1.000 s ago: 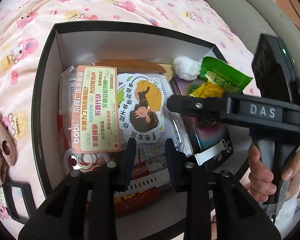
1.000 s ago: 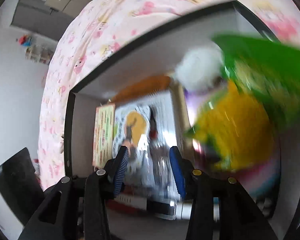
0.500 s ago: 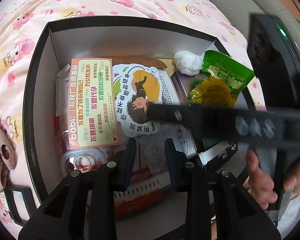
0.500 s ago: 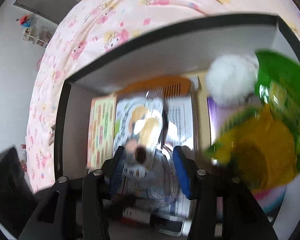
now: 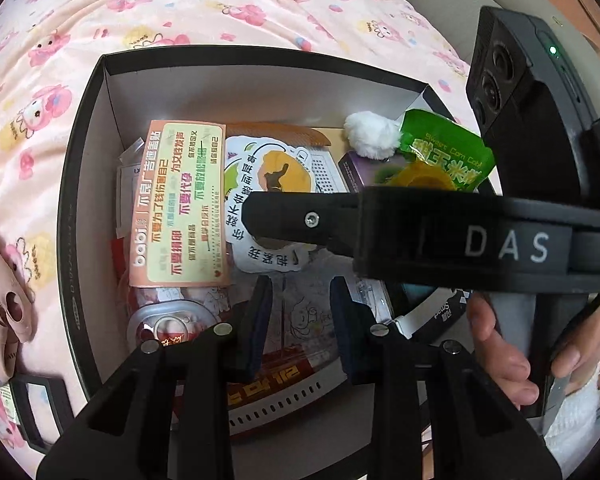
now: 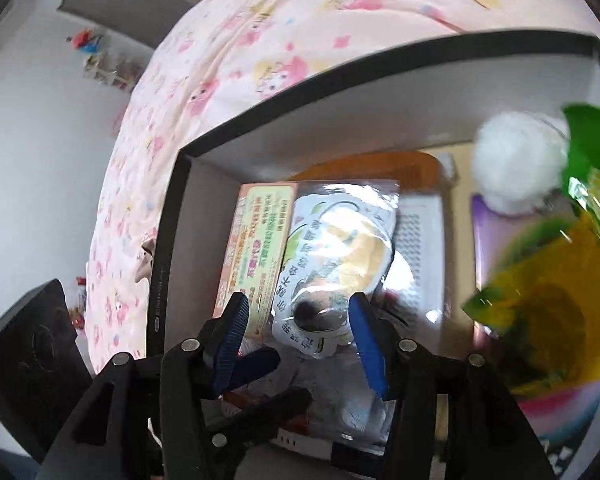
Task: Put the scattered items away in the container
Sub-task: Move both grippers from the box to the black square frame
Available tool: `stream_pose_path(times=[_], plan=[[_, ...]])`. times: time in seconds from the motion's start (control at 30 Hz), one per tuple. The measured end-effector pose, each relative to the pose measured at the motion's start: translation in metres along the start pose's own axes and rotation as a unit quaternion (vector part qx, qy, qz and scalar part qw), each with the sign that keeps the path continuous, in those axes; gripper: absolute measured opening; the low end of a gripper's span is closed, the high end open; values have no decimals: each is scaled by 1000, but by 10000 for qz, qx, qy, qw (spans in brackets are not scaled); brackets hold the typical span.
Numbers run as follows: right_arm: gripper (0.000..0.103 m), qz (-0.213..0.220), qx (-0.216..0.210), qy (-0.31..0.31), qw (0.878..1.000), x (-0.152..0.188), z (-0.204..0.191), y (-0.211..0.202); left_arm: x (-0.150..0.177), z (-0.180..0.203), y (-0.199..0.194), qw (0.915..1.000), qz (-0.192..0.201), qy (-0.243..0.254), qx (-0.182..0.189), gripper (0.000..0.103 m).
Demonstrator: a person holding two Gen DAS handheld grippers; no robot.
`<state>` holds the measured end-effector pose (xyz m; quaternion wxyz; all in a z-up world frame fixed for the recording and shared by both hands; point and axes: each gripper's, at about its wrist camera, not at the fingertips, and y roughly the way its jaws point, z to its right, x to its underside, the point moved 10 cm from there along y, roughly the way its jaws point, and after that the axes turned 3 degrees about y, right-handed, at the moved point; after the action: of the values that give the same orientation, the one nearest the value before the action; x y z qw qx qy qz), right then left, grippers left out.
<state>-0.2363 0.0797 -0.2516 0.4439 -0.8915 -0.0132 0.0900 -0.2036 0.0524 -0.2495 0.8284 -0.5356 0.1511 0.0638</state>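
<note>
Pink cartoon-print bedsheet [image 5: 220, 8] under everything. Left wrist view: black box [image 5: 66, 208] with pale inner walls sits on the sheet, already crowded. Inside: orange-bordered leaflet [image 5: 178, 204] at left, cartoon sticker pack [image 5: 276, 184] beside it, wooden comb [image 5: 284, 136] along the far wall, white pompom [image 5: 372, 136] touching a green corn snack bag [image 5: 448, 152] at the right corner, a can top [image 5: 168, 328] near the front. Left gripper [image 5: 300, 320] hovers over the box, jaws partly apart, nothing between them. Right gripper's black body crosses the view from the right, covering part of the sticker pack and snack bag; a hand [image 5: 512, 344] holds its handle. Loose on the sheet left of the box: pink patterned fabric piece [image 5: 0, 300] and a small black frame [image 5: 40, 408].

Right wrist view: right gripper [image 6: 298, 338] over the box [image 6: 168, 256], blue-padded jaws wide apart, empty, sticker pack [image 6: 332, 248] below. Snack bag [image 6: 552, 280] and pompom [image 6: 516, 164] crowd the right side, blurred. Left gripper's fingers intrude beneath, low in frame.
</note>
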Motion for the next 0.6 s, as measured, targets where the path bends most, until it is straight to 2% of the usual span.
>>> stream_pose_path(times=[0.1,0.2,0.4,0.53,0.6], plan=[[49,96,84,-2,9999,-1,1,-6,-1,0,-1,10000,40,18,-15,30],[49,521,587,-147,9968,-2,-3,-24,-4,-2,-6,9998,146,73,-152,30],[49,1334,1504,-116,9795,13,2,-72,-4,-1,-32,9985,466,73,-281,35],[49,1861,1814,-23,9656,40,10,-107,1,5,-58,9967,771,72,-248,35],[49,1929,1960,-30,9614,60,10,-110,10,11,-71,9962,855,49,-142,36]])
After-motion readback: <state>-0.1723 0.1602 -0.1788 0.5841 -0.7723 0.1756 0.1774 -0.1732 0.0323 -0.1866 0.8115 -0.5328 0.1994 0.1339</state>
